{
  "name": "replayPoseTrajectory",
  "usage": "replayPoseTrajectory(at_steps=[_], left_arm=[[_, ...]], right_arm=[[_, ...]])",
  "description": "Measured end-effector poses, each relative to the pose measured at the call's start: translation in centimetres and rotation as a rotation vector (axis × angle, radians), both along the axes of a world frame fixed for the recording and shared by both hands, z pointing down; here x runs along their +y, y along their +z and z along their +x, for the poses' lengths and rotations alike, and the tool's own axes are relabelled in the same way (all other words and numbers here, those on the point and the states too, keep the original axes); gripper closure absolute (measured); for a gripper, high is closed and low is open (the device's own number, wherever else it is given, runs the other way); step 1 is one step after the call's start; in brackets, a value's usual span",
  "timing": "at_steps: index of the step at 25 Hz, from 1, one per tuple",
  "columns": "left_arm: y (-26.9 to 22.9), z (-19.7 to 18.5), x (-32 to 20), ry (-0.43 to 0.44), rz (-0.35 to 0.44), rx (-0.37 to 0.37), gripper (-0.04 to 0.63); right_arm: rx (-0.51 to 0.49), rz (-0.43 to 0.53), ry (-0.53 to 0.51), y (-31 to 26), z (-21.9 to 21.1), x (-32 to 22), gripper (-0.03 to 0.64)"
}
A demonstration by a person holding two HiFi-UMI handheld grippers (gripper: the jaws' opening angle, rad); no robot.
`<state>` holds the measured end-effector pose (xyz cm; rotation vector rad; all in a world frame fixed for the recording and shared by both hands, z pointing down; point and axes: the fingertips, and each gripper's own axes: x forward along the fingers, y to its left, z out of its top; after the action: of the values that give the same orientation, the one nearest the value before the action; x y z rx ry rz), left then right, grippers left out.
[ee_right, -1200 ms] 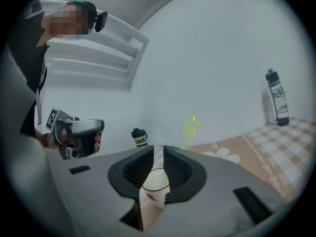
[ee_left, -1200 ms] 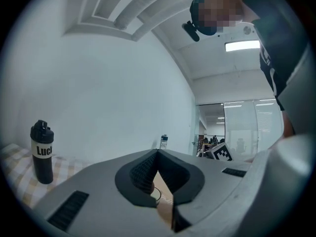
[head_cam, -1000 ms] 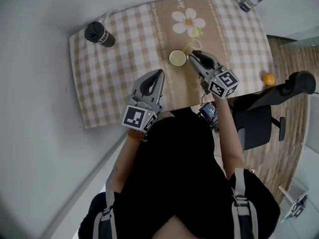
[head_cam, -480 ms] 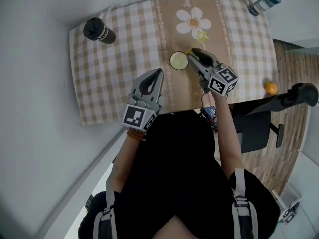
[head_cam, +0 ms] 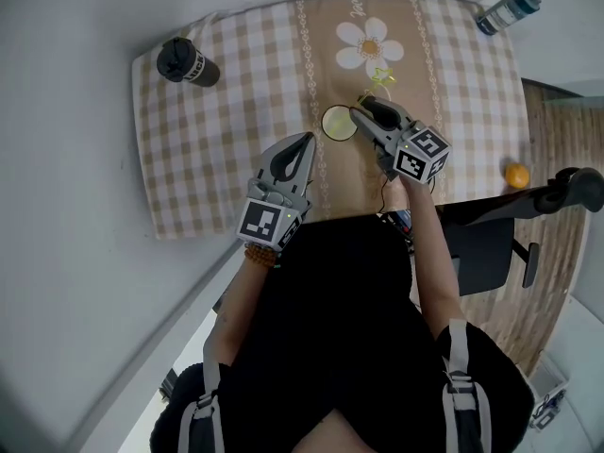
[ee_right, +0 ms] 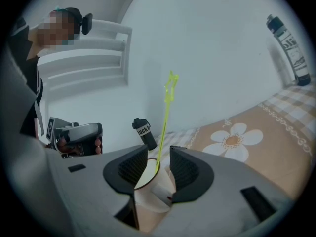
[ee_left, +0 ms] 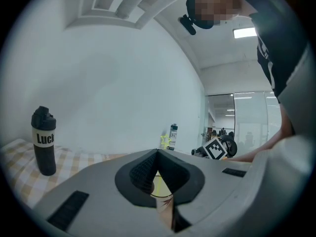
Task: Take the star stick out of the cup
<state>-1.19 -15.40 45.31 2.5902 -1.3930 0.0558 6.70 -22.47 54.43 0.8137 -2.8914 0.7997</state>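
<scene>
A pale cup (head_cam: 338, 123) stands on the checked tablecloth (head_cam: 236, 92). A thin yellow-green star stick (head_cam: 370, 89) leans out of it to the right. My right gripper (head_cam: 362, 110) is at the cup's right rim. In the right gripper view its jaws (ee_right: 158, 152) are opening around the stick (ee_right: 165, 112), with clear gaps between the stick and both pads, and the cup (ee_right: 148, 184) sits just below. My left gripper (head_cam: 304, 141) hovers to the lower left of the cup, shut with nothing in it (ee_left: 158, 153).
A black bottle (head_cam: 187, 62) stands at the table's far left and a clear bottle (head_cam: 507, 9) at the far right corner. An orange (head_cam: 516, 175) lies on the floor beside a black chair (head_cam: 500, 225). The table's front edge runs just behind both grippers.
The right gripper's tips have edged a little closer to the cup's rim and the stick. The left gripper keeps its place. The head view has shifted slightly.
</scene>
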Motion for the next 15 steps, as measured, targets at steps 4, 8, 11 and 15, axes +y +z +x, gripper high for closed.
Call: replayPoseTrajectory(at_steps=[4,8,11,15], left_arm=[[0.5,0.1,-0.3,-0.003,-0.014,0.002,0.583],[0.7,0.2,-0.6,0.002,-0.020,0.003,0.583],[0.8,0.2,-0.9,0.002,-0.016,0.003,0.583],[0.9,0.0,-1.2,-0.009,-0.017,0.002,0.583]], right_arm=[[-0.006,-0.007,-0.023,-0.1,-0.5,0.5,0.469],[-0.001,-0.007,-0.027,0.2,-0.8,0.5,0.469],[-0.001,-0.007,-0.022,0.3,-0.6,0.3,0.497],[0.009,-0.007,-0.037,0.4,-0.6,0.2,0.499]])
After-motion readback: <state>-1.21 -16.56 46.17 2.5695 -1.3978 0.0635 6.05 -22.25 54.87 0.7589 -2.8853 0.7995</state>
